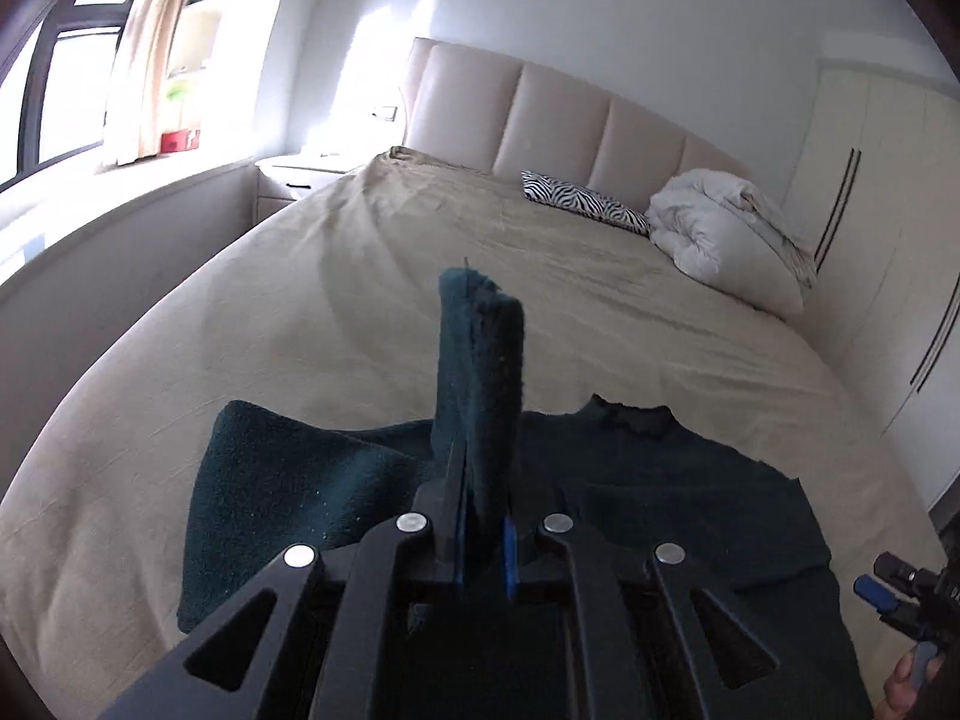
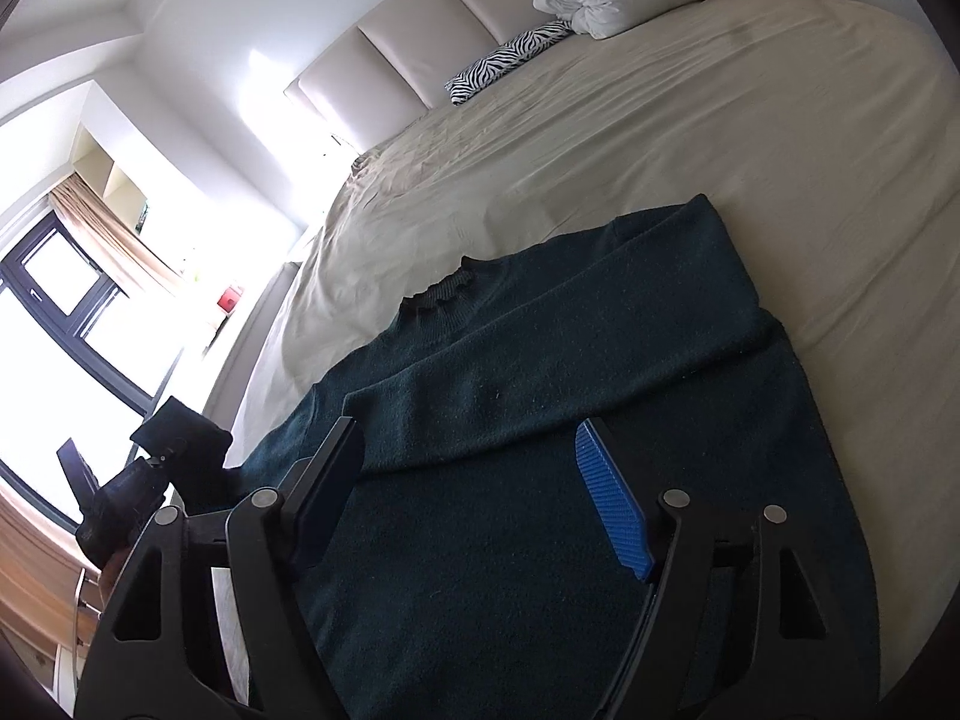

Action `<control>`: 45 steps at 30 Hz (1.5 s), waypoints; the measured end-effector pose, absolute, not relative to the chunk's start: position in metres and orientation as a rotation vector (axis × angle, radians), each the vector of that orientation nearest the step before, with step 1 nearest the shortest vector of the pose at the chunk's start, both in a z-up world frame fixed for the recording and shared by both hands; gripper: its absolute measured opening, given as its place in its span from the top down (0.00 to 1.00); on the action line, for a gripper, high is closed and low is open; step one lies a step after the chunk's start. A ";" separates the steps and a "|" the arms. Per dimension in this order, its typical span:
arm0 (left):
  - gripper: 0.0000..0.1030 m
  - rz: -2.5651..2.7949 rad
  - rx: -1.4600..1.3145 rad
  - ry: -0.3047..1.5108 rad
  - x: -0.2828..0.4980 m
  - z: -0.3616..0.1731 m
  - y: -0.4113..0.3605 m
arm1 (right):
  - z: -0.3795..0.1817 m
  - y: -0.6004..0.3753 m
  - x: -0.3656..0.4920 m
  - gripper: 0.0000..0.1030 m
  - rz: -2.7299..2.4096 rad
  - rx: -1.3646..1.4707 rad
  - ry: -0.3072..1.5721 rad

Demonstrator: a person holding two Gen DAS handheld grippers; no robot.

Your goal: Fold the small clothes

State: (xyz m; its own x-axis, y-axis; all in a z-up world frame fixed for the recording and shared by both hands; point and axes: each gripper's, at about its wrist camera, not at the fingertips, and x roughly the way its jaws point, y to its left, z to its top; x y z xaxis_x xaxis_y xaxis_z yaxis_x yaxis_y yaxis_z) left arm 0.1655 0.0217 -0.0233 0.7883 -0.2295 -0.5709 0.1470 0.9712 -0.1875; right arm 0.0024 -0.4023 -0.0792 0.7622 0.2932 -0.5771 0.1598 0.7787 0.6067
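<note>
Sleeve cuff (image 1: 480, 348) pinched in left hand-held gripper (image 1: 480, 516); lay it flat across sweater (image 2: 540, 420). Right hand-held gripper (image 2: 474, 492) gapes, empty.

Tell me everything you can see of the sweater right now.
The sweater is dark teal, fuzzy knit, with a ruffled dark collar. It lies flat on the beige bed, one sleeve folded across the chest. The left hand-held gripper is shut on the other sleeve's cuff, lifting it. The right hand-held gripper hovers open above it.

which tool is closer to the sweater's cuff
Left. The left tool is shut on the cuff, holding it up off the bed. The right tool hovers open over the sweater body, apart from it.
</note>
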 end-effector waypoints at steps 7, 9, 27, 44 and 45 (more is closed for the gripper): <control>0.86 -0.292 0.093 0.797 0.162 -0.098 -0.080 | -0.108 -0.425 0.016 0.30 0.094 0.766 0.794; 0.78 -0.294 0.100 0.796 0.148 -0.106 -0.077 | -0.118 -0.422 0.030 0.30 0.133 0.798 0.833; 0.36 -0.299 -0.124 0.778 0.153 -0.105 -0.032 | -0.158 -0.282 0.195 0.70 0.473 0.815 1.190; 0.38 -0.142 -0.433 0.737 0.174 -0.061 0.122 | -0.116 -0.377 0.186 0.94 0.317 0.627 1.073; 0.41 -0.141 -0.431 0.760 0.184 -0.064 0.126 | -0.118 -0.383 0.187 0.94 0.304 0.624 1.074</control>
State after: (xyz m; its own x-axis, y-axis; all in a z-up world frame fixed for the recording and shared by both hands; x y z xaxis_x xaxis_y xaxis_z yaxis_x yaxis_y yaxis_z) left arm 0.1842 0.1257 -0.0639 0.7199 -0.2771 -0.6363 -0.0300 0.9035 -0.4275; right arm 0.1870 -0.3825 -0.1180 0.4571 0.5198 -0.7217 0.0642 0.7900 0.6097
